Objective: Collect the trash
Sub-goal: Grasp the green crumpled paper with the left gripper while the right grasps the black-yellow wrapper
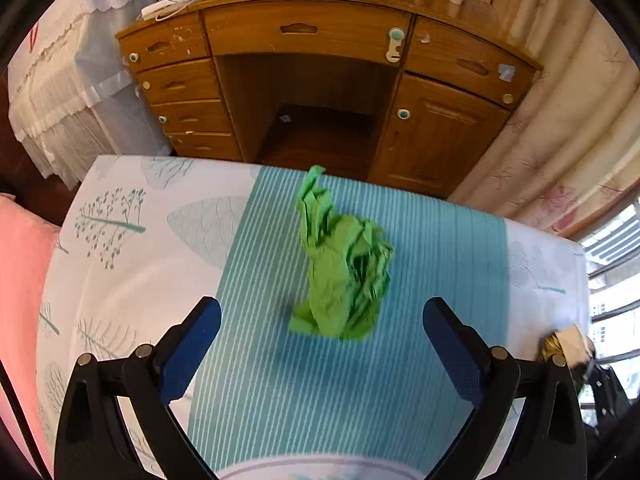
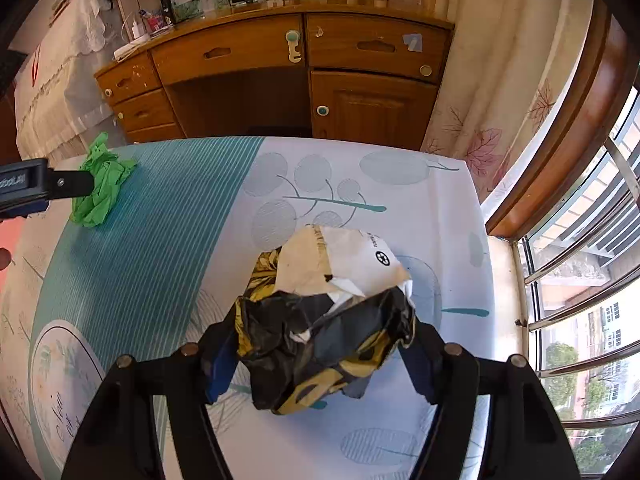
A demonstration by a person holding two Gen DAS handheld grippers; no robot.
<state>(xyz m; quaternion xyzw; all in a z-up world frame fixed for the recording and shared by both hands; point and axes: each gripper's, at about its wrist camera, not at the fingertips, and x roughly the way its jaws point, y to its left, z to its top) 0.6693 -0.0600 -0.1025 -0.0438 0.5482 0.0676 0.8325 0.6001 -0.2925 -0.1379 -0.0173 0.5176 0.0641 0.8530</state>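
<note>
Legible writing is scarce: the crumpled black, gold and white wrapper (image 2: 324, 328) carries a round black emblem and a line of small print too fine to read, and cursive lettering on the bed sheet (image 2: 400, 216) at 8 o'clock in the right wrist view is cut off by the frame edge. The right tool (image 2: 320, 356) has its blue pads pressed against both sides of this wrapper, gripping it on the bed; the pads are mostly hidden behind it. The left tool (image 1: 322, 338) stands wide open over the teal striped band, with the crumpled green paper (image 1: 344, 276) just beyond its tips toward 12 o'clock, untouched. A wooden desk (image 1: 320, 40) stands behind the bed.
</note>
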